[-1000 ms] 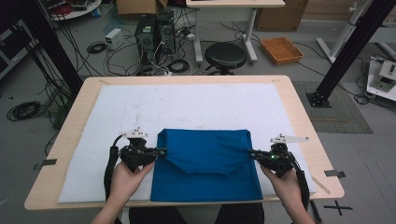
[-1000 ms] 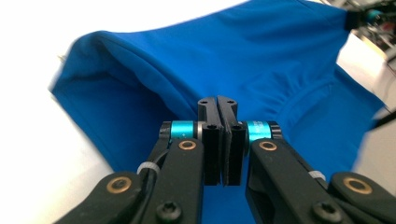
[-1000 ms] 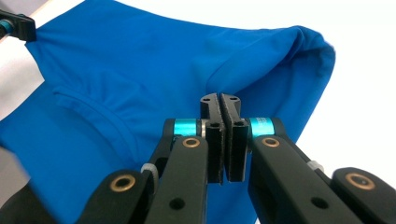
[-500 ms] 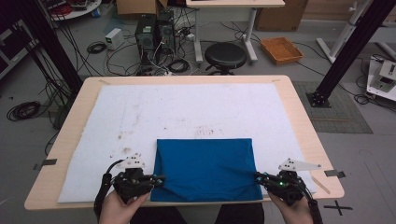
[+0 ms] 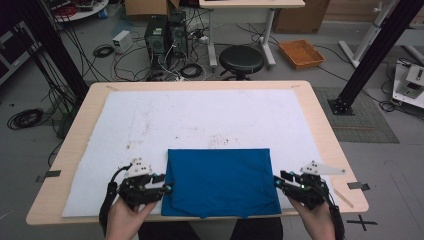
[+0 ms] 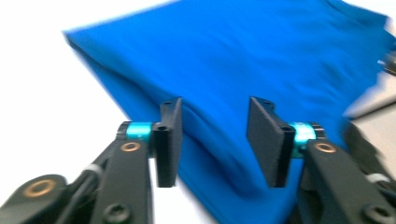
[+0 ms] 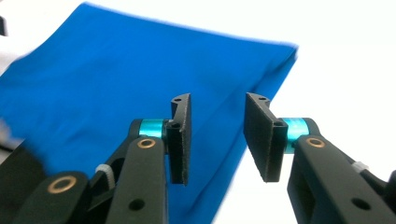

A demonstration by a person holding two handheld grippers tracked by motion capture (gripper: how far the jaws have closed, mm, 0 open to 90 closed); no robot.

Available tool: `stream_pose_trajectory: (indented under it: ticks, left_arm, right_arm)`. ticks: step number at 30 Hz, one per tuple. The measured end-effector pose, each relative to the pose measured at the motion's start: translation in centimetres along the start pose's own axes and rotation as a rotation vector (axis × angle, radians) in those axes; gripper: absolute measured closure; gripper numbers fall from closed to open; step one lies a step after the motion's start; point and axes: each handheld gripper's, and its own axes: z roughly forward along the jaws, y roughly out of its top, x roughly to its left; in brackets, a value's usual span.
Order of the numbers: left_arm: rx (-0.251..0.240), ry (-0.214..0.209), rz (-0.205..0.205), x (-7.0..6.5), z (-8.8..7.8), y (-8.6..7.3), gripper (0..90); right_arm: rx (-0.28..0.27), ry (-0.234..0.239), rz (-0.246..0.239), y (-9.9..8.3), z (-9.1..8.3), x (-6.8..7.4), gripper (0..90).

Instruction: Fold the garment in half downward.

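While the blue cloth (image 5: 221, 182) lies folded into a flat rectangle at the near edge of the table, its near hem just over the white mat's (image 5: 200, 120) front border, both tools sit at its sides. At the left edge of the cloth, the left gripper (image 5: 167, 189) points inward, and its jaws have just been opening — in the left gripper view the two black pads (image 6: 169, 140) stand apart with the cloth's thick folded edge lying in the gap, neither pad pressing on it. Over on the right edge, the right gripper (image 5: 276, 183) points inward too, jaws likewise just sprung apart; the right gripper view shows the pads (image 7: 181, 135) spread with the cloth's border running under the gap, nothing pinched. So both tools are open and the cloth is free on the mat. A hand (image 5: 122, 220) behind each gripper comes in from the near side. Beyond the cloth, the white mat stretches bare to the far side of the wooden table (image 5: 325, 135) — faint dark smudges mark its middle. Past the table, on the floor, stand a black stool (image 5: 241, 59) and an orange tray (image 5: 301, 53).
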Motion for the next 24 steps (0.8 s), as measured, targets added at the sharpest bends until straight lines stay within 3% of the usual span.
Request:
stream_pose_trajectory:
  ticks: [6, 10, 14, 16, 17, 18, 19, 21, 24]
  left_arm:
    - [-0.055, 0.107, -0.029, 4.0, 3.6, 2.7, 54.2]
    - [-0.039, 0.156, -0.058, 5.8, 5.9, 3.0, 53.8]
    - [0.044, 0.154, -0.089, 6.7, 7.6, 2.7, 54.1]
    - [0.08, 0.141, -0.092, 6.8, 8.1, 2.4, 57.3]
    - [0.082, 0.144, -0.087, 6.7, 8.2, 2.2, 60.9]
    - [0.075, 0.148, -0.071, 6.6, 8.1, 2.1, 63.5]
    - [0.072, 0.119, -0.077, 6.6, 8.0, 2.1, 70.7]
    - [0.072, 0.103, -0.084, 6.5, 8.1, 2.2, 79.6]
    - [0.075, 0.12, -0.046, 6.2, 8.2, 2.4, 87.3]
  right_arm:
    - [-0.037, -0.078, 0.003, 3.6, 4.2, -3.0, 61.6]
    - [0.006, -0.088, 0.046, 4.2, 7.6, -4.7, 61.3]
    - [0.096, -0.11, 0.079, 3.8, 10.1, -5.7, 61.0]
    - [0.128, -0.086, 0.076, 3.5, 10.8, -5.9, 66.1]
    - [0.129, -0.088, 0.068, 3.4, 10.9, -5.9, 69.9]
    - [0.128, -0.08, 0.055, 3.3, 10.8, -5.8, 79.7]
    - [0.133, -0.068, 0.04, 3.3, 10.8, -5.8, 81.6]
    - [0.135, -0.071, 0.024, 3.3, 10.7, -5.7, 86.3]
    - [0.122, -0.083, -0.004, 3.6, 10.7, -5.7, 87.5]
